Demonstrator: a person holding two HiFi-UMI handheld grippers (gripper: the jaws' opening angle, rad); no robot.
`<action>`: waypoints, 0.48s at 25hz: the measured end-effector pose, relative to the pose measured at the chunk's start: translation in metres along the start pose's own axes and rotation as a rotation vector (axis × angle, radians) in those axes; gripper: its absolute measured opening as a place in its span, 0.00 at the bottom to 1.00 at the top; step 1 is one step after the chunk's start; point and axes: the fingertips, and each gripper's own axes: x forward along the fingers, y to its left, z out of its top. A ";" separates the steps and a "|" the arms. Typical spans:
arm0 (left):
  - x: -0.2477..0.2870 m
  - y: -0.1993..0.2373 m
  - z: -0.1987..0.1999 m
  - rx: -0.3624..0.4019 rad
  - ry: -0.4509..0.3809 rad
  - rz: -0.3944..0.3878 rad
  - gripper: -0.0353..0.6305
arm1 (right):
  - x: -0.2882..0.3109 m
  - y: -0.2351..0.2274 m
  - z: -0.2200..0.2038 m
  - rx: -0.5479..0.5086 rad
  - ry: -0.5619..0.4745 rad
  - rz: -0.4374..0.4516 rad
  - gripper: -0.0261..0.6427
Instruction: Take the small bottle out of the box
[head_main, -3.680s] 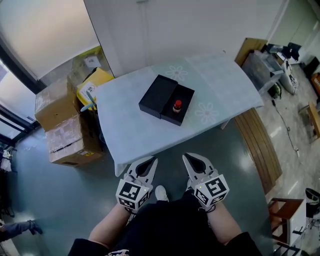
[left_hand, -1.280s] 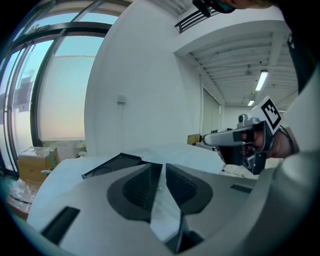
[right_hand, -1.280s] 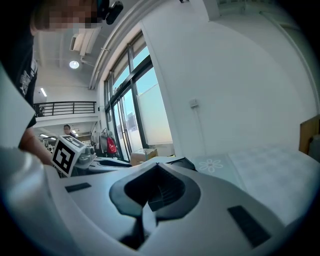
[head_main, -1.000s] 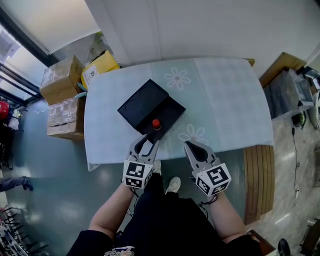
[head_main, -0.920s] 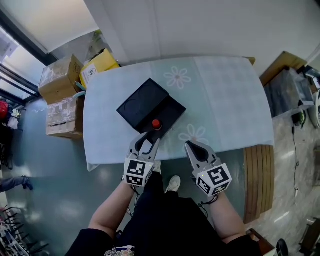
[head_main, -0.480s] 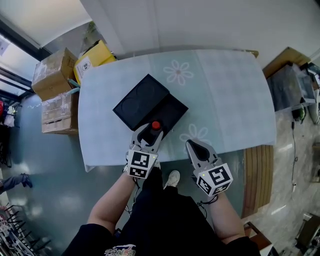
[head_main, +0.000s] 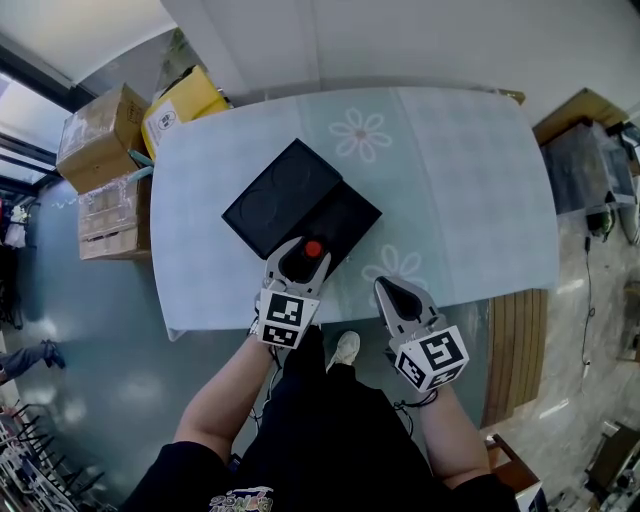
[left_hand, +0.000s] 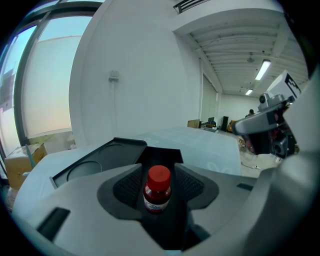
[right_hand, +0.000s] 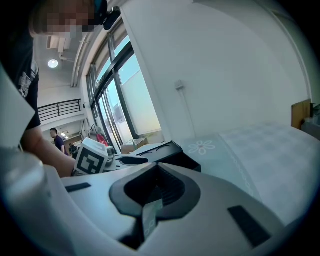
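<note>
The small bottle (left_hand: 158, 192) stood upright in the open half of the black box (head_main: 352, 207) on the table (head_main: 470, 200). The left gripper (head_main: 303, 256) reached into that half from the near edge, and the bottle sat right between its two jaws. Those jaws had just been opening and stood wide apart, a gap on each side of the bottle, so the pads pressed on nothing. The box's lid (head_main: 272, 192) lay flat just beside the open half, on its left. The right gripper (head_main: 386, 288) hung over the near edge of the table, apart from the box, its jaws together with nothing between them.

From above only the bottle's red cap (head_main: 312, 248) showed between the jaws. In the left gripper view the bottle's foot was cut off by the gripper's own body, and the label's print was too small to read. The right gripper view showed the box but not the bottle.
</note>
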 end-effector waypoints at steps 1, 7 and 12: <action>0.001 0.000 -0.001 -0.002 0.002 -0.001 0.35 | 0.001 0.000 0.000 0.002 0.002 -0.001 0.07; 0.006 0.001 -0.005 -0.003 0.013 -0.003 0.35 | 0.005 -0.001 -0.003 0.005 0.011 -0.003 0.07; 0.006 0.002 -0.005 0.005 0.005 0.006 0.30 | 0.007 -0.003 -0.005 0.009 0.017 -0.005 0.07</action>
